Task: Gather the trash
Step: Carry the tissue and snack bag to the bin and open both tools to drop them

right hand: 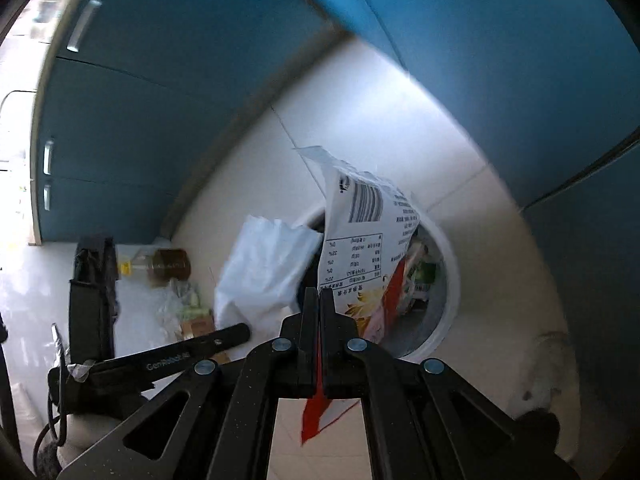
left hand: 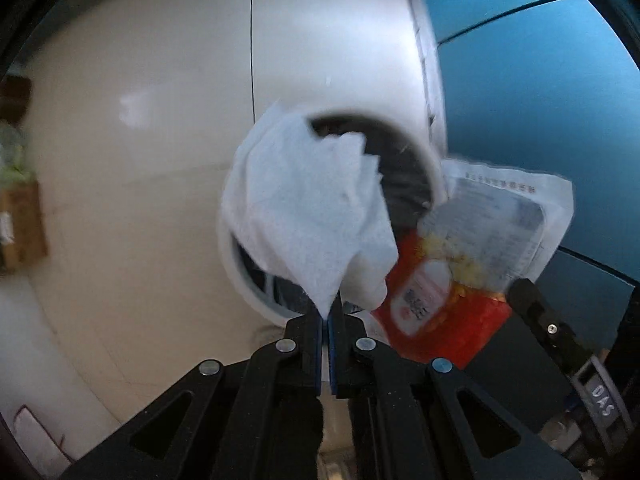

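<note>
My left gripper (left hand: 325,312) is shut on a crumpled white paper towel (left hand: 308,208) and holds it over the mouth of a round white trash bin (left hand: 236,264) with a dark liner. My right gripper (right hand: 319,300) is shut on a red and white snack wrapper (right hand: 360,232) with a barcode, held above the same bin (right hand: 450,280). The wrapper also shows in the left wrist view (left hand: 472,248), right of the towel. The towel shows in the right wrist view (right hand: 264,272), left of the wrapper. Trash lies inside the bin.
The bin stands on a pale tiled floor (right hand: 360,120) beside teal cabinets (right hand: 160,80). A brown bottle with a yellow cap (right hand: 160,266) and scattered litter (right hand: 188,312) lie on the floor left of the bin. A cardboard box (left hand: 20,224) sits far left.
</note>
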